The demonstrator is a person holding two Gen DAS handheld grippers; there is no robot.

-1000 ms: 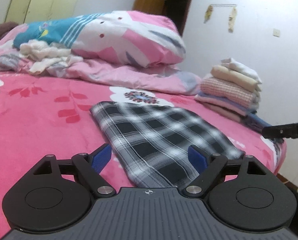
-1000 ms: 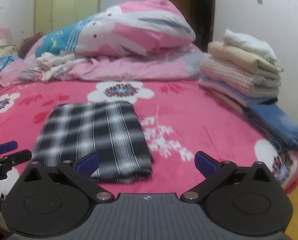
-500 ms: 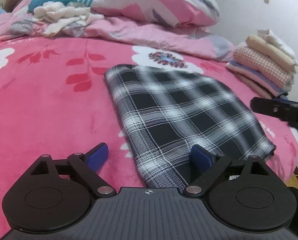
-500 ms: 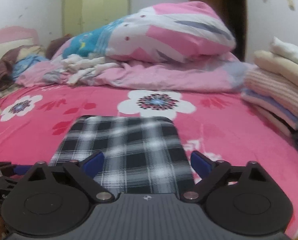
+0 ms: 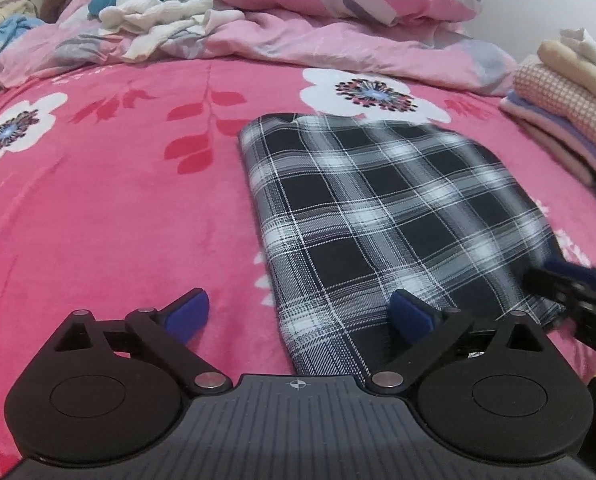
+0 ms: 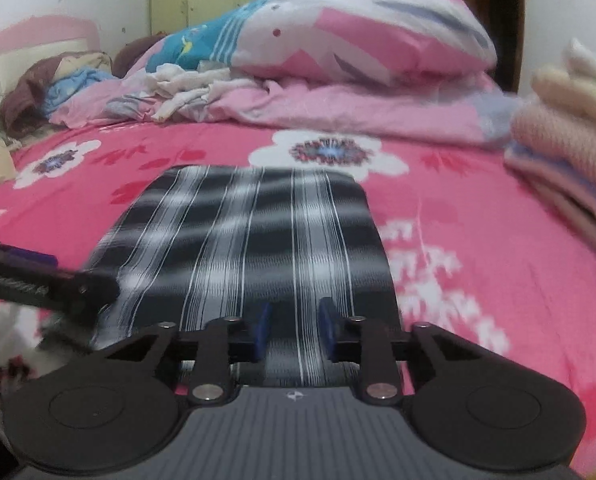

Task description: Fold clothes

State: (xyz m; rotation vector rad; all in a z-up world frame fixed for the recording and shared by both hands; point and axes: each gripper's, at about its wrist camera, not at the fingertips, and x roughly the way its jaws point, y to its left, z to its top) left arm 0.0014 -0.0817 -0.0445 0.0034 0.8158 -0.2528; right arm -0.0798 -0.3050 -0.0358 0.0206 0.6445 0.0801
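In the left wrist view, the far 9 o'clock edge is bare pink bedspread (image 5: 98, 220) printed with white flowers and red leaves. No brand or label can be read here; the only mark is a small compass-like emblem on the grey body at 6 o'clock. The left gripper (image 5: 302, 312) points down toward the bed at a slant, its jaws opening and already spread wide, with the blue fingertips (image 5: 190, 312) well apart. The near corner of the folded plaid garment (image 5: 378, 216) lies between them, but the pads do not press it. The garment lies flat on the bedspread, from centre toward 3 o'clock. At 12 o'clock are a rumpled pink quilt (image 5: 338, 44) and a pillow (white cloth is crumpled beside them). A stack of folded clothes (image 5: 566, 112) sits at 2 o'clock.

In the right wrist view, the other gripper's black arm enters at 9 o'clock; it carries lettering, too blurred to read. The plaid garment fills the centre. The right gripper (image 6: 294, 328) hangs low over its near edge at 6 o'clock, jaws closing, with only a narrow gap left. Plaid cloth shows in the gap, though I cannot tell whether the pads touch it. The folded stack stands at 3 o'clock.
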